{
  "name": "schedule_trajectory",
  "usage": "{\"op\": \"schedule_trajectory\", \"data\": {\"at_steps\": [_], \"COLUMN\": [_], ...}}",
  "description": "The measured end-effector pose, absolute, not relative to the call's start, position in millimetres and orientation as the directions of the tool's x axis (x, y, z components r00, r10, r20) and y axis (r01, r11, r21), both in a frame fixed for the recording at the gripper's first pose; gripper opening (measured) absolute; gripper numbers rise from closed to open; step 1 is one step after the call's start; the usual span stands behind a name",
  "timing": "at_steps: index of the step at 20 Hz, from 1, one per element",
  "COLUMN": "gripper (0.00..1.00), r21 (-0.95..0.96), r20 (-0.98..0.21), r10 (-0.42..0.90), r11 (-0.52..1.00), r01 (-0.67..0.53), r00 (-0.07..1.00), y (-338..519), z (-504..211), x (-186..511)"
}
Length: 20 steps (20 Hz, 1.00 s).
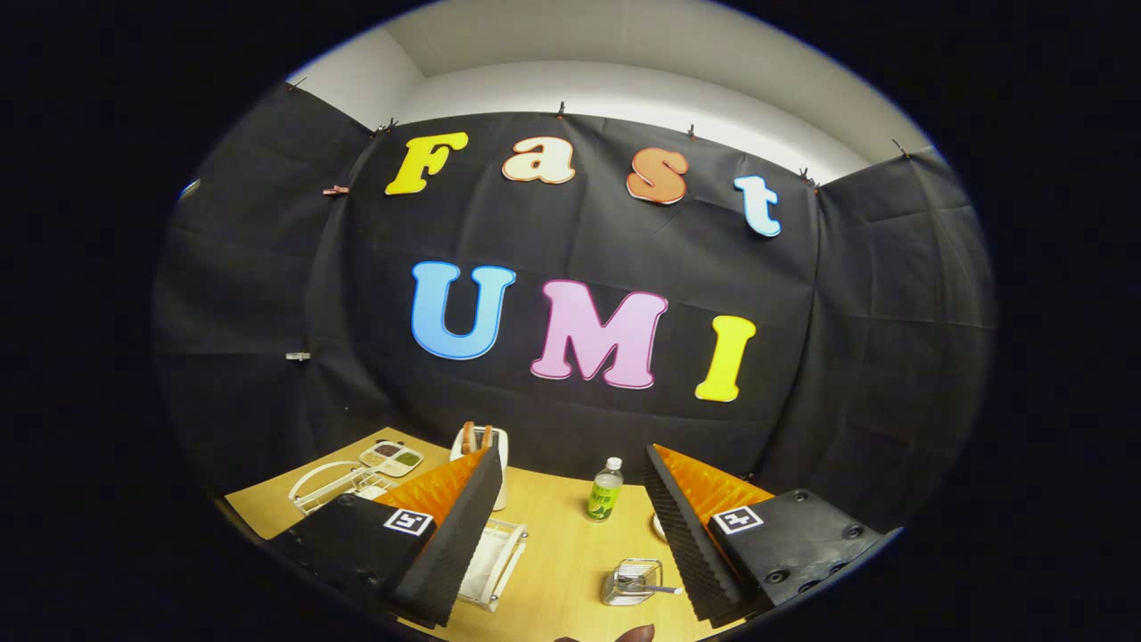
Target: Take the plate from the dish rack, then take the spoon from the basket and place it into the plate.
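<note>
My gripper (569, 452) is open and held high above a wooden table (562, 544), with nothing between its fingers. A small clear wire basket (631, 584) stands on the table between the fingers, close to the right one, and a metal spoon (655, 588) sticks out of it. A white dish rack (495, 555) sits just inside the left finger, partly hidden by it, and something white stands in it; I cannot tell whether that is the plate. Another white wire rack (328, 486) lies beyond the left finger.
A small bottle with a green label (605, 489) stands mid-table ahead of the fingers. A white holder with brown sticks (481, 443) is at the left fingertip. A flat divided tray (392, 457) lies at the far left by the black cloth wall.
</note>
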State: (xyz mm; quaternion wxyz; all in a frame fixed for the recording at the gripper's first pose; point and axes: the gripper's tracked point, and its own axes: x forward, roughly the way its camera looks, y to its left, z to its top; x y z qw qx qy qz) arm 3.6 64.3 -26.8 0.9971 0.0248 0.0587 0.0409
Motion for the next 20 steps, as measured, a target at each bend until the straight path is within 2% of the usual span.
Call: {"op": "schedule_trajectory", "data": {"at_steps": [5,10,15,17,19,20], "gripper": [0.98,0.98,0.97,0.92,0.83,0.75], "r21": [0.124,0.22,0.214,0.2,0.184,0.168], "r20": [-0.294,-0.525,-0.679,-0.735,-0.778,-0.793], "r10": [0.159,0.222,0.193,0.156,0.125,0.107], "r11": [0.984,0.968,0.975,0.98,0.982,0.985], "r01": [-0.127,-0.121,-0.061,-0.008,0.033,0.045], "r00": [0.943,0.822,0.708,0.659,0.615,0.6], "y": [110.9,167.3,200.1,207.4,214.7,216.2], "z": [-69.1,-148.6,-225.8,-252.8,-275.1,-283.4], "x": [28.2,59.1,86.9,92.3,96.1,98.3]}}
